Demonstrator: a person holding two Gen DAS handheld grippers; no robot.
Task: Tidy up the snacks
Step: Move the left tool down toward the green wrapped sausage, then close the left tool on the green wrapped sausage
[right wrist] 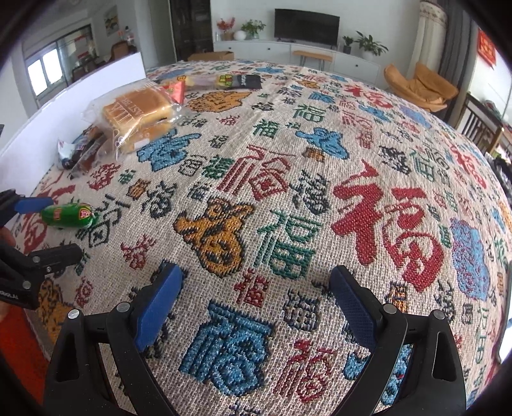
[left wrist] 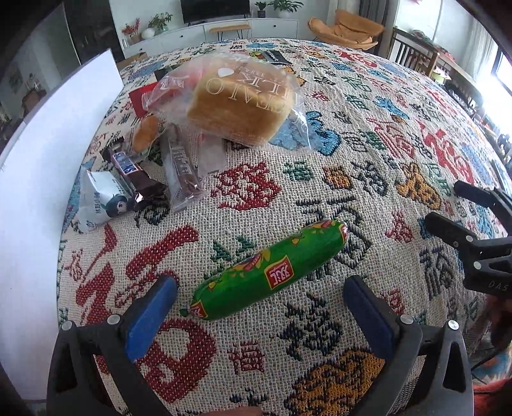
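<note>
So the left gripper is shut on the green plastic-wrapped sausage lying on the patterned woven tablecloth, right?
Not quite. The left gripper is open; the green plastic-wrapped sausage lies free on the patterned woven tablecloth between its spread blue pads, as the left wrist view shows.

A home living room. Against the far wall, a flat black television above a long low white cabinet, with green potted plants and a round white vase of red flowers. To the right, a tan padded lounge chair and dark wooden slatted dining chairs. In front, a tabletop under a woven cream cloth patterned with red, blue and green Chinese characters.
</note>
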